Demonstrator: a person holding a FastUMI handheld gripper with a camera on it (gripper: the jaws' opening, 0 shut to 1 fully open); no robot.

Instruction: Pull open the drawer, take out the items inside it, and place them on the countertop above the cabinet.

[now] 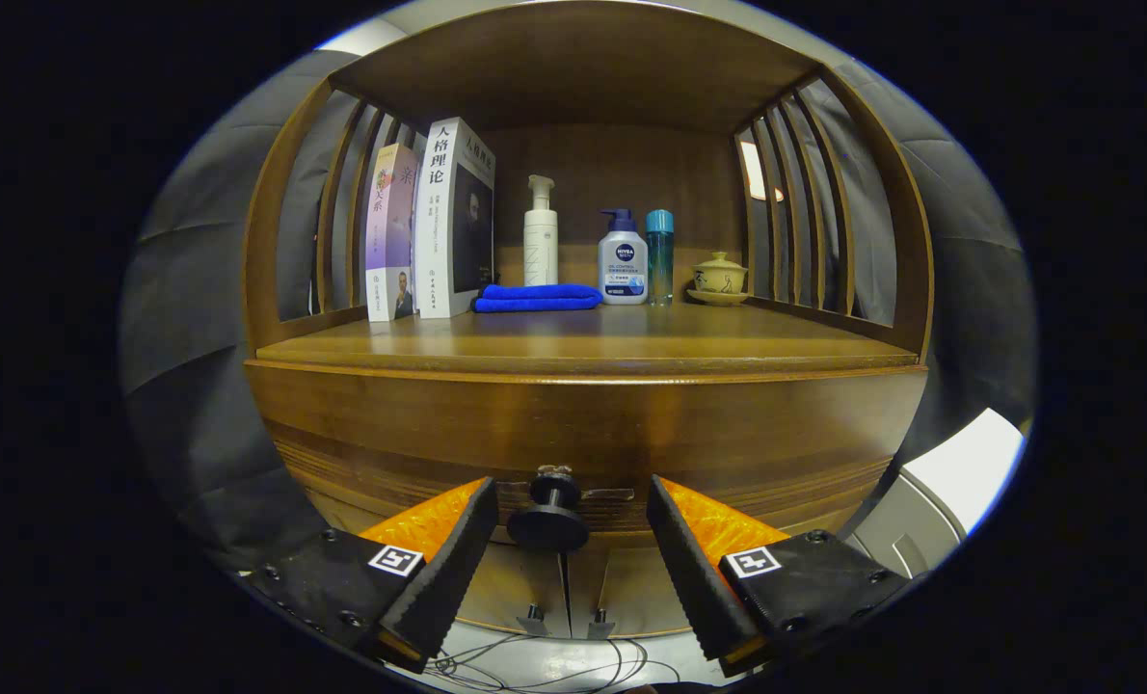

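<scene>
— Drawer [583,439] status?

— Closed, its front flush under the bench [583,347]. Its black knob [548,516] sticks out from the lower middle of the front, and it sits between the two fingers.

— Are the fingers on the knob?

— No. The gripper [571,540] is spread wide. The left finger [448,569] is just beside the knob with a small gap; the right finger [689,569] stands further off. Neither pad touches it, and they hold nothing.

— What is on the bench, left to right?

— Two books [429,226] stand upright against the left slats, the thinner one outside, the thick white one inside. Next lies a folded blue cloth [538,297], touching the thick book's foot. Behind the cloth stands a tall white pump bottle [541,236]. Then a shorter white pump bottle with a blue cap [623,260], and just beside it a slim teal bottle [659,255]. Furthest right, near the right slats, a yellow lidded cup [719,278] rests on a saucer.

— Below the drawer?

— Two cabinet doors [564,588] meet under the knob, each with a small handle at the bottom. Cables [545,665] lie on the floor beneath them.

— Can you see the drawer's contents?

— Cannot tell; the front hides them.
</scene>
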